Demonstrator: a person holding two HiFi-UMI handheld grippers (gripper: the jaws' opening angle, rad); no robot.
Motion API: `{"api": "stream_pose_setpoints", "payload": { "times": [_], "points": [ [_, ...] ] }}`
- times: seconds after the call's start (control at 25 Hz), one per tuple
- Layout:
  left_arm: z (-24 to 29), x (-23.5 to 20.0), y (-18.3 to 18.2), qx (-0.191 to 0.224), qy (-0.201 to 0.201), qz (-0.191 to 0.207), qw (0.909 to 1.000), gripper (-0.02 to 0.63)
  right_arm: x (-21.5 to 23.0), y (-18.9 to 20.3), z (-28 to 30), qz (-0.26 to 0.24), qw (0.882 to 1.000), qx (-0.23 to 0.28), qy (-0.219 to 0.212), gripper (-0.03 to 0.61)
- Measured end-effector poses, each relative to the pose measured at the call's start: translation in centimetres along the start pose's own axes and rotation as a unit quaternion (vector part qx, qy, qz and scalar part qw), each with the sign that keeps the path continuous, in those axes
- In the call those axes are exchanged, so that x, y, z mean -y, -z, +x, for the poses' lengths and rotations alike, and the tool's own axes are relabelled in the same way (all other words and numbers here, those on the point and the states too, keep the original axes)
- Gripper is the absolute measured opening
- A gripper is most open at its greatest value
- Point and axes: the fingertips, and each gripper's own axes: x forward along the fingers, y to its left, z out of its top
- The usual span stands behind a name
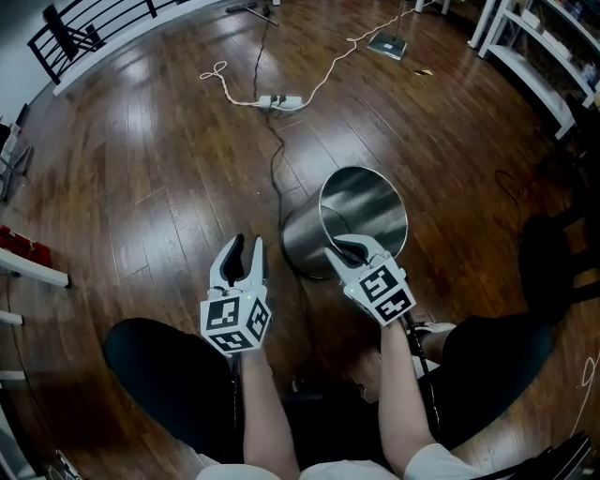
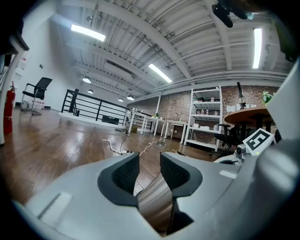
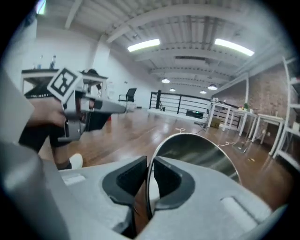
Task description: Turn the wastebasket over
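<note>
A shiny metal wastebasket [image 1: 361, 220] stands on the wooden floor with its open mouth up. My right gripper [image 1: 349, 251] is shut on the near part of its rim. In the right gripper view the thin rim [image 3: 197, 154] runs between the pads of that gripper [image 3: 150, 176]. My left gripper [image 1: 246, 251] hovers open just left of the basket, apart from it. Nothing is held between the left gripper's [image 2: 150, 164] fingers, and the basket's wall [image 2: 152, 204] shows below the gap.
A black cable [image 1: 277, 159] runs over the floor from a white power strip [image 1: 281, 101] to the basket's base. White shelves [image 1: 544, 66] stand at the far right, a black railing [image 1: 84, 28] at the far left. The person's legs [image 1: 169, 375] are below the grippers.
</note>
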Motion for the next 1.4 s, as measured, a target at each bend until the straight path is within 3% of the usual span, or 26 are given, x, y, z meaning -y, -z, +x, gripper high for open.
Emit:
{"api": "stream_pose_setpoints", "payload": {
  "times": [0.08,0.16,0.28,0.36,0.6,0.76,0.88,0.96,1.04,1.12,1.24,1.4],
  "points": [
    [0.1,0.5,0.6,-0.007,0.004,-0.002,1.0000,0.161,1.7,0.1,-2.2,0.060,0.996,0.068,0.002,0.040],
    [0.5,1.0,1.2,-0.015,0.009,0.000,0.9998,0.161,3.2,0.9,-3.9,0.125,0.983,0.137,0.001,0.038],
    [1.0,1.5,2.0,-0.026,0.013,-0.001,0.9996,0.161,4.6,2.6,-5.6,0.218,0.950,0.223,-0.007,0.037],
    [1.4,1.9,2.7,-0.039,0.017,-0.001,0.9991,0.161,6.2,4.2,-6.7,0.274,0.929,0.248,0.008,0.035],
    [4.2,3.7,4.9,-0.075,0.047,0.008,0.9960,0.161,12.4,11.8,-10.5,0.421,0.876,0.204,0.119,0.046],
    [7.6,5.4,8.3,-0.121,0.086,0.009,0.9888,0.186,13.4,20.6,-12.8,0.520,0.820,0.108,0.216,0.083],
    [9.5,7.5,10.3,-0.133,0.125,-0.004,0.9832,0.224,13.3,21.9,-13.2,0.548,0.793,0.122,0.237,0.081],
    [11.1,8.5,11.3,-0.141,0.142,0.008,0.9798,0.224,13.3,21.8,-13.2,0.542,0.792,0.111,0.259,0.083],
    [12.7,8.8,12.4,-0.156,0.149,0.023,0.9761,0.224,12.8,21.9,-13.1,0.525,0.805,0.072,0.266,0.114],
    [14.2,8.6,13.2,-0.170,0.152,0.035,0.9730,0.214,12.1,21.7,-12.7,0.508,0.821,0.035,0.257,0.255],
    [15.9,8.0,14.6,-0.191,0.156,0.047,0.9678,0.196,11.8,20.4,-12.3,0.487,0.839,0.024,0.242,0.259],
    [16.6,8.7,16.5,-0.212,0.185,0.054,0.9581,0.192,11.3,20.3,-12.3,0.485,0.846,0.003,0.220,0.256]
  ]
}}
